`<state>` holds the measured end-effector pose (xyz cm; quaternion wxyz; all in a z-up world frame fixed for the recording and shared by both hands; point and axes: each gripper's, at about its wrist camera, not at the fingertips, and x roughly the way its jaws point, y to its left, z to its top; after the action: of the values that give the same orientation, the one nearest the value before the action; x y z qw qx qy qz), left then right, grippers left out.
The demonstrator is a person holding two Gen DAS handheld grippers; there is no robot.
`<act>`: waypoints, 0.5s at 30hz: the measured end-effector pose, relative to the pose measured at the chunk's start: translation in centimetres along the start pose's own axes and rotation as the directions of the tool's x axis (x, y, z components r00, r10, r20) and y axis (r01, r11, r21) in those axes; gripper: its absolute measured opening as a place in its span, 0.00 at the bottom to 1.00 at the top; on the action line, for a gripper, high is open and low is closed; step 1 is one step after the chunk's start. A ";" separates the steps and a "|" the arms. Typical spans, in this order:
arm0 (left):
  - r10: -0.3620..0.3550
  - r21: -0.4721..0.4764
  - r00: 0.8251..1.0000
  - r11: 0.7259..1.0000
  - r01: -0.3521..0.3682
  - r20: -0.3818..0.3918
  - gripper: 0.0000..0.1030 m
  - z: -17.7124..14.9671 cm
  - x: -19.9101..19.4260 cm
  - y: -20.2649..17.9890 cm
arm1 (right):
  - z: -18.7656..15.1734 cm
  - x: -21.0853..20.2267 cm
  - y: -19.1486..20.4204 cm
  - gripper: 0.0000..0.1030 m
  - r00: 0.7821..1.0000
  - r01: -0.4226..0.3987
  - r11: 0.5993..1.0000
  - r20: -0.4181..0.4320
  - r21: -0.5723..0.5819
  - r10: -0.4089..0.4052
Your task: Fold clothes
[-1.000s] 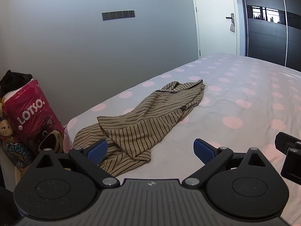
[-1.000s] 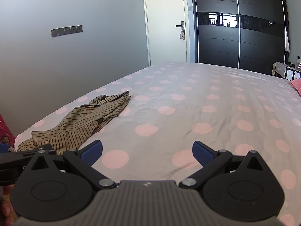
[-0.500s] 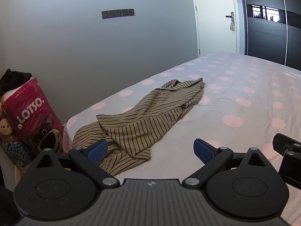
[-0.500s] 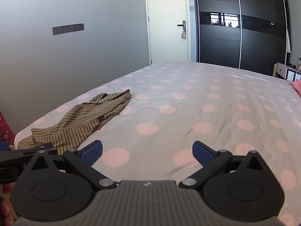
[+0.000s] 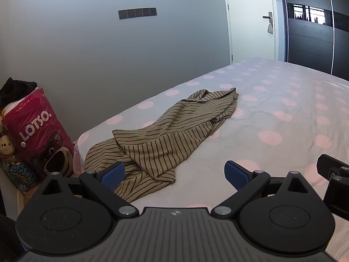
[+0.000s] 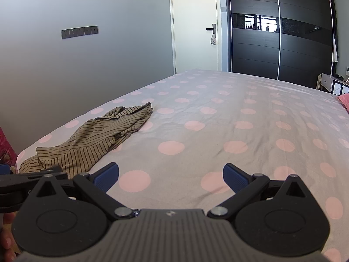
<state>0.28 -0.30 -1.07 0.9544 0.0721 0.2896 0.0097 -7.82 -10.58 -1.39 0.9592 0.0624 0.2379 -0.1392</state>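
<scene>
Bedroom with grey wall, bed [image 6: 250, 118] covered in a grey sheet with pink dots, white door [image 6: 194, 26] and dark wardrobe [image 6: 281, 35] at the far end. Striped tan garment [image 5: 170, 135] lies crumpled near the bed's left corner, a pink LOTSO bag [image 5: 37, 126] just beside the bed. Left gripper [image 5: 174, 174] hangs over the garment's near edge, fingers wide apart and holding nothing; right gripper [image 6: 170, 174] is over bare sheet to the garment's right, fingers also spread apart, empty.
</scene>
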 end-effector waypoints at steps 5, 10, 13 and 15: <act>0.000 0.001 1.000 1.000 0.000 -0.011 0.97 -0.1 0.1 0.1 | -0.1 0.1 0.2 0.99 1.000 0.005 1.000 -0.003 -0.004 -0.005; 0.001 0.004 1.000 1.000 -0.001 -0.016 0.97 -0.1 0.1 0.0 | -0.1 0.2 0.4 0.99 1.000 0.007 1.000 -0.005 -0.002 -0.007; 0.000 0.006 1.000 1.000 0.000 -0.019 0.97 -0.1 0.1 0.0 | -0.2 0.1 0.4 0.99 1.000 0.007 1.000 -0.004 -0.004 -0.007; -0.001 0.008 1.000 1.000 0.001 -0.020 0.97 -0.1 0.2 0.0 | -0.2 0.1 0.4 0.99 1.000 0.008 1.000 -0.005 -0.004 -0.008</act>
<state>0.34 -0.27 -1.28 0.9512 0.0758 0.2991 0.0087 -7.75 -10.19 -1.58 0.9583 0.0598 0.2406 -0.1421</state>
